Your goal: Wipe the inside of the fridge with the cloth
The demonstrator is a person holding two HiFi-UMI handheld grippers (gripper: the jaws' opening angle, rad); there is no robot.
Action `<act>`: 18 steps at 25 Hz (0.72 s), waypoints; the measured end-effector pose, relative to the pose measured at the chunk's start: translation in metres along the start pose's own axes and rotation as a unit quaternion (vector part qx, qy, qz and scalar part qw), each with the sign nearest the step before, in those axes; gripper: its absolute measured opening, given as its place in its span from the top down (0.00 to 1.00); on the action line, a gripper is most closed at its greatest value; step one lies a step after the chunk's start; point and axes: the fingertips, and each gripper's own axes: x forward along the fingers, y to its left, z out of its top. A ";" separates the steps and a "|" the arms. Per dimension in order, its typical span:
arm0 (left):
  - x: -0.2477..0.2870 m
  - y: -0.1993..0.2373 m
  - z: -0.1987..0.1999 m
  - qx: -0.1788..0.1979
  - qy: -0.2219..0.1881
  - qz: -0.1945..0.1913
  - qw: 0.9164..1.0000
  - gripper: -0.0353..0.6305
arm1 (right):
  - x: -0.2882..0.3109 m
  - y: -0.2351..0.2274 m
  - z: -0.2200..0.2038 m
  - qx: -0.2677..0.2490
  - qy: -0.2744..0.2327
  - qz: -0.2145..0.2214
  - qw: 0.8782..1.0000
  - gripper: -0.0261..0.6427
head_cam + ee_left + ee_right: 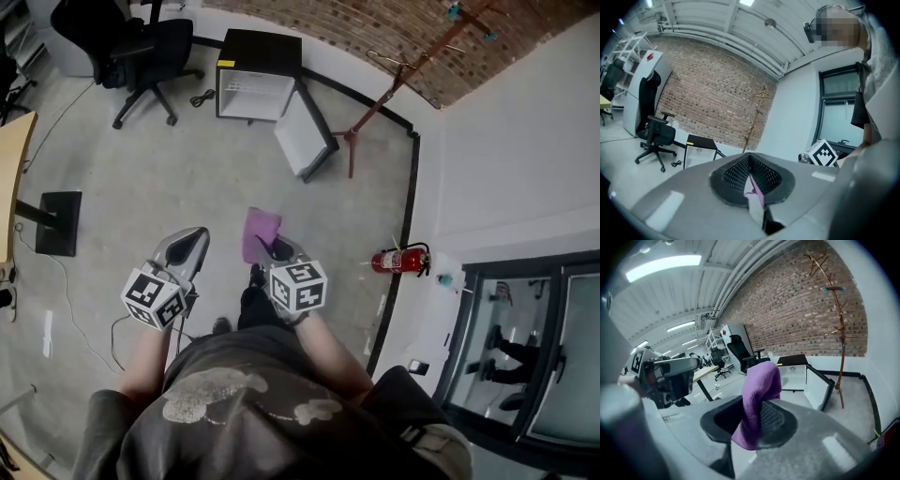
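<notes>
Right gripper (277,249) (757,417): jaws clamped on the cloth (261,232) (761,385). Cloth is bunched between the pads. Its long axis runs along the jaws, and the free end sticks out ahead toward 12 o'clock in the head view. In the right gripper view it rises from the pads and curls over at the top, with a short tail hanging below the pads.

Left gripper (187,246) (751,172): jaws closed to a thin slit. A purple sliver shows through the slit, but in the head view the cloth is clear of this gripper. It sits at 9 o'clock of the right one, level with it and apart.

Both are held in the air over the floor.

Fridge (255,66) (797,369) (699,147): on the floor at 12 o'clock, well apart from the cloth, with its opening facing the person. Door (302,136) is swung open on the 1 o'clock side.

Chair (136,47) at 11 o'clock, left of the fridge. Coat rack (375,108) at 1 o'clock, just past the door. Extinguisher (398,260) at 3 o'clock, by the wall.
</notes>
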 end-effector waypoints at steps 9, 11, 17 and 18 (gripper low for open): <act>-0.079 -0.024 -0.027 -0.006 0.005 -0.018 1.000 0.92 | -0.041 0.055 -0.042 -0.010 0.002 -0.011 1.000 0.86; -0.094 -0.028 -0.033 -0.006 0.007 -0.018 1.000 0.92 | -0.049 0.061 -0.051 -0.005 0.003 -0.017 1.000 0.86; -0.116 -0.037 -0.043 -0.006 0.005 -0.016 1.000 0.92 | -0.066 0.075 -0.073 -0.008 0.012 -0.023 1.000 0.86; -0.119 -0.039 -0.044 -0.006 0.003 -0.016 1.000 0.92 | -0.068 0.078 -0.075 -0.010 0.012 -0.023 1.000 0.86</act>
